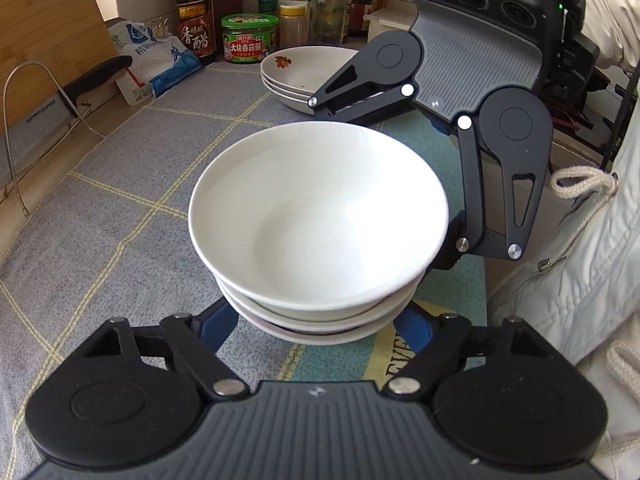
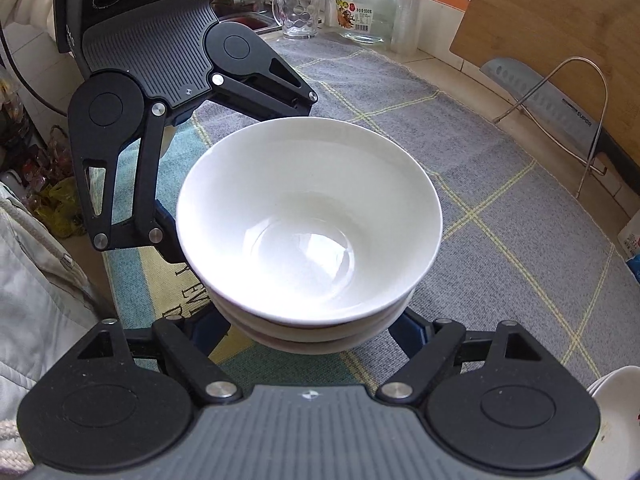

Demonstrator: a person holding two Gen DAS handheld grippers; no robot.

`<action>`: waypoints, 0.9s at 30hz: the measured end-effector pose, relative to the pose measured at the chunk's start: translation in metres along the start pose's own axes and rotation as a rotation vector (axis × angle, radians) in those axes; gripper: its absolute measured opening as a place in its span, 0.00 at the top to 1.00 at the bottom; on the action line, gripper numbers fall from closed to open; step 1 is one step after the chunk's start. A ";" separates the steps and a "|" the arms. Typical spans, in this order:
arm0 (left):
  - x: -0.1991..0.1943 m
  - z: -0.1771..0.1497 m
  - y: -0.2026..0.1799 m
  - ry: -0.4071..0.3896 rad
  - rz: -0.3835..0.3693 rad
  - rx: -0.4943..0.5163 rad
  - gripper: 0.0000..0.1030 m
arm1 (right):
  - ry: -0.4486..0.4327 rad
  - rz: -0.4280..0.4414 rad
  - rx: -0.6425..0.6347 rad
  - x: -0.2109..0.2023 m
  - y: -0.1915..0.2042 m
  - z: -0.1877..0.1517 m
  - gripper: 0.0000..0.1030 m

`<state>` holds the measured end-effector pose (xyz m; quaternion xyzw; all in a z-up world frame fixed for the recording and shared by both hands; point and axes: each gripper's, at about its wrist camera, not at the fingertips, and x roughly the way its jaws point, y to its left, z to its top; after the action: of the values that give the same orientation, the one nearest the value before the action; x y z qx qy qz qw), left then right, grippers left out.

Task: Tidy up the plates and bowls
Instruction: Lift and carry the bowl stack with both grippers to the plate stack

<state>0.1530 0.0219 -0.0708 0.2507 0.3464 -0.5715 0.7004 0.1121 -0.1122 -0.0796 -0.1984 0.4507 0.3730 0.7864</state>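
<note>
White bowl stack (image 1: 318, 232) mid-frame, both grippers' fingers (image 1: 216, 322) spread beneath it; uneven support could tip it.

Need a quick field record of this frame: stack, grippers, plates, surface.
bowl stack: three white bowls nested, upright, empty
left gripper: jaws spread to either side of the stack's base; contact hidden
right gripper: same, from the opposite side
plate stack: behind the bowls, top plate has a red motif
surface: grey checked cloth
background: vinegar bottle, green-lidded jar
</note>
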 end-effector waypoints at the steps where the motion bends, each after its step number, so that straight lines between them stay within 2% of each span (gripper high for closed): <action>1: 0.000 0.000 0.000 0.001 -0.003 0.004 0.19 | 0.002 0.002 -0.001 0.000 0.000 0.000 0.14; 14: 0.002 0.002 0.003 0.007 -0.029 0.018 0.18 | 0.023 0.025 0.003 0.003 -0.005 0.004 0.14; 27: 0.000 0.013 -0.004 0.009 0.008 0.034 0.19 | 0.012 0.003 0.020 -0.012 -0.007 0.002 0.14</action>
<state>0.1513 0.0114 -0.0619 0.2665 0.3387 -0.5732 0.6969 0.1143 -0.1204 -0.0684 -0.1919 0.4596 0.3683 0.7850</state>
